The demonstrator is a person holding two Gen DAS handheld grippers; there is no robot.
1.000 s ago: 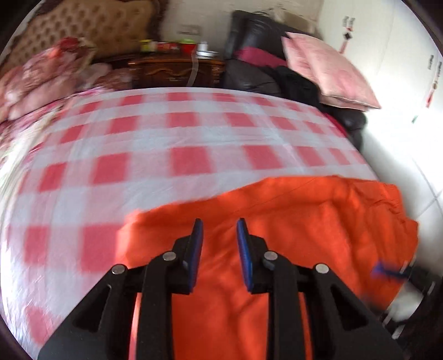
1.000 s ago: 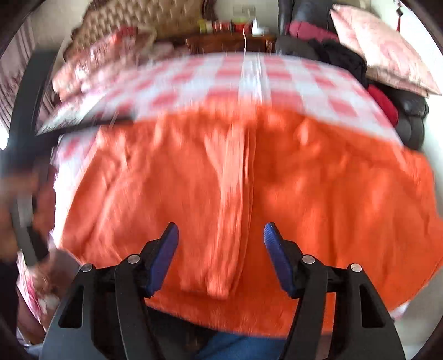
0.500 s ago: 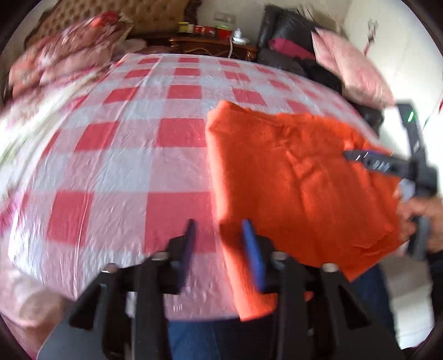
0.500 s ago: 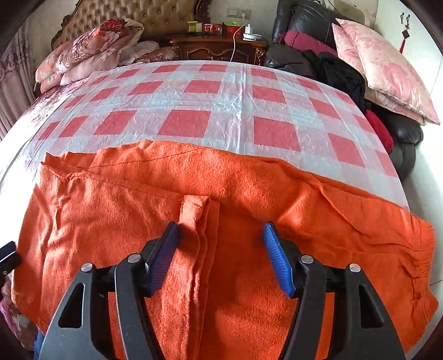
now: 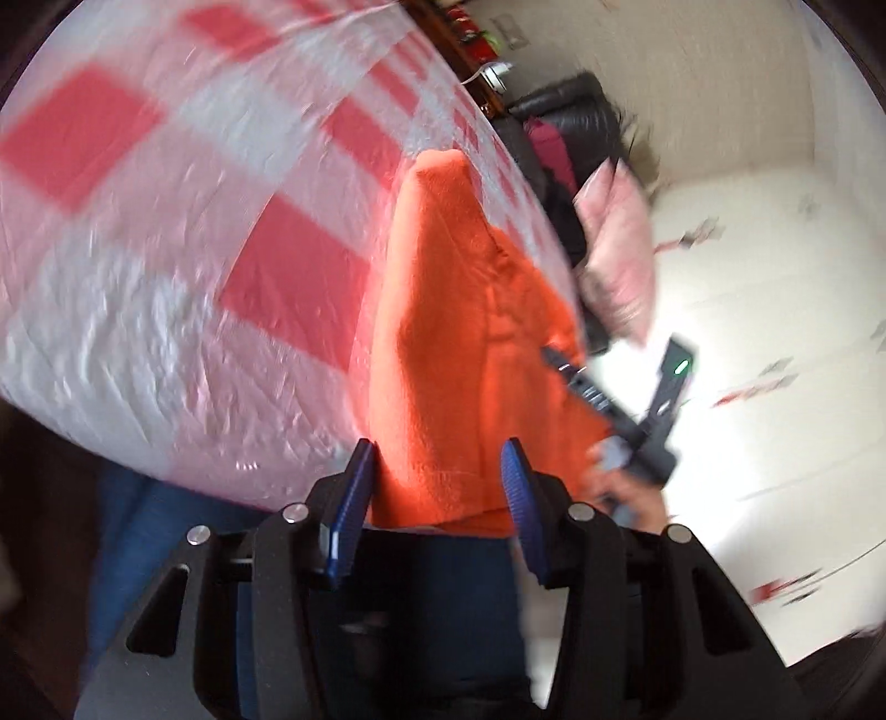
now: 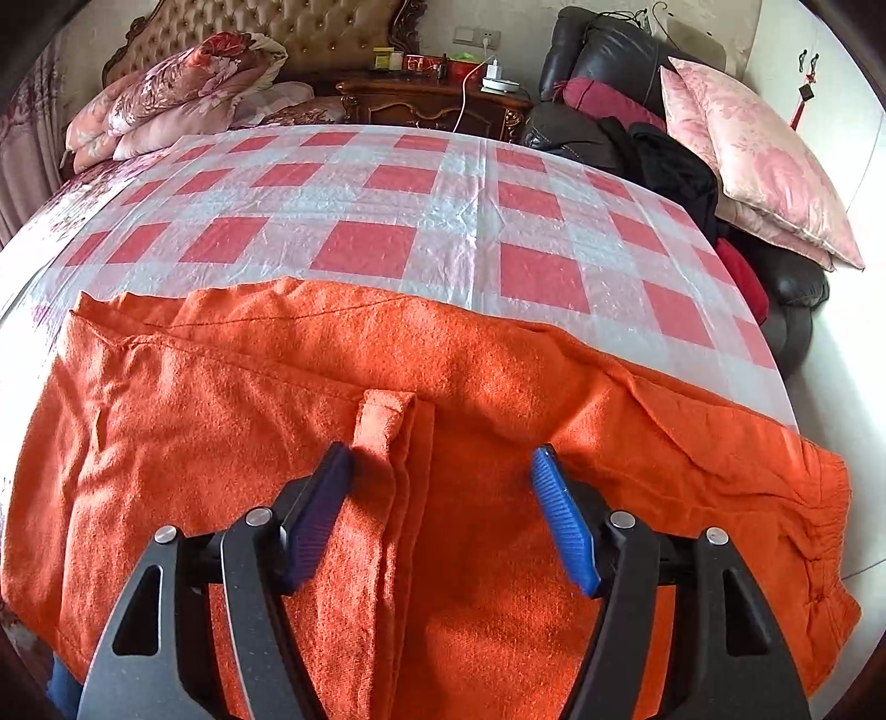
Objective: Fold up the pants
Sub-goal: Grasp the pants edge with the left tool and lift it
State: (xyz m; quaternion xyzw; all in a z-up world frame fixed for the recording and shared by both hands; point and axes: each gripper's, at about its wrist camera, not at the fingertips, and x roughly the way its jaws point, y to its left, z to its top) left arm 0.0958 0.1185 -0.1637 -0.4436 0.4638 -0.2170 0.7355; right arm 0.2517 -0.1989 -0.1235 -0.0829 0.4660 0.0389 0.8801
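A home bedroom is shown: a bed (image 6: pixel 387 183) covered in red-checked sheeting, a tufted headboard (image 6: pixel 310 39) at 12 o'clock, a carved wooden nightstand (image 6: pixel 426 105) beside it, and floral pillows (image 6: pixel 183 94) stacked at 10 o'clock.

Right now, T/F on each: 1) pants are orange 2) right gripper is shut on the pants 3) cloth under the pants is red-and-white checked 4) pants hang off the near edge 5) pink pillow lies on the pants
1) True: pants are orange.
2) False: right gripper is open over them.
3) True: checked cloth.
4) True: the near end droops past the edge, by the left gripper.
5) False: pillow leans on the sofa.
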